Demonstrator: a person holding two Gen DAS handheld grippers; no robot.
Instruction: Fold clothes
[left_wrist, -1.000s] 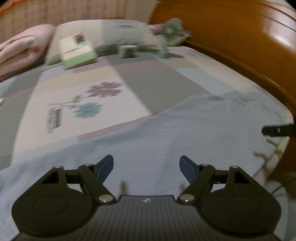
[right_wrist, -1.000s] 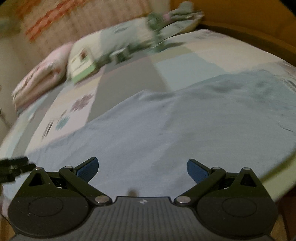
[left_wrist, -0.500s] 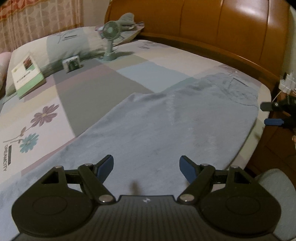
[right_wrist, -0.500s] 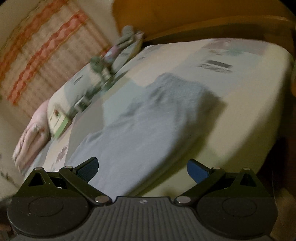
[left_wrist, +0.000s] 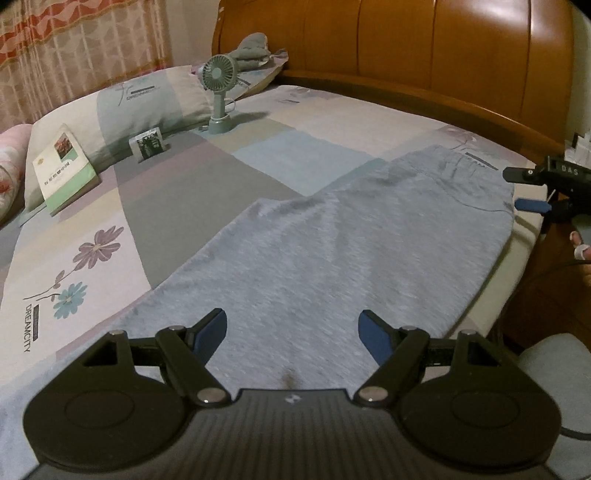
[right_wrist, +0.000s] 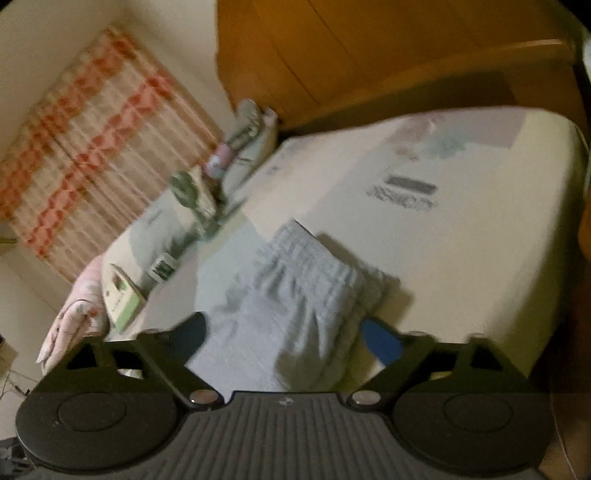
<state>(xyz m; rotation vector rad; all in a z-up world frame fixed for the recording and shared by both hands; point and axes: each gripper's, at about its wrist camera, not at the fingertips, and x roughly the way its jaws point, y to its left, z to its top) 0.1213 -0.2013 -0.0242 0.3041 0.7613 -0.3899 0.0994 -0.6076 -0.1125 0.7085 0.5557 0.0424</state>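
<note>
Grey sweatpants lie spread flat on the bed, running from our left gripper toward the wooden headboard. Our left wrist view shows the whole garment sharply, its waistband end at the bed's edge nearest the headboard. Our right wrist view is blurred and tilted, and shows only that gathered waistband end of the sweatpants, bunched in folds with the bare bed beyond it.

Our left gripper hovers low over the leg end of the sweatpants, level, its blue-padded fingers spread wide with nothing between them. Our right gripper is rolled to one side at the waistband, fingers also spread apart; the cloth lies between them, though we cannot tell whether they touch it. From the left view we see the right gripper side-on just off the bed's edge, beside the waistband, with a fingertip of the hand below it.

Toward the headboard we count one green desk fan, one book leaning on one large pillow, one small card, and one pink folded quilt. A striped curtain hangs behind the pillow.
</note>
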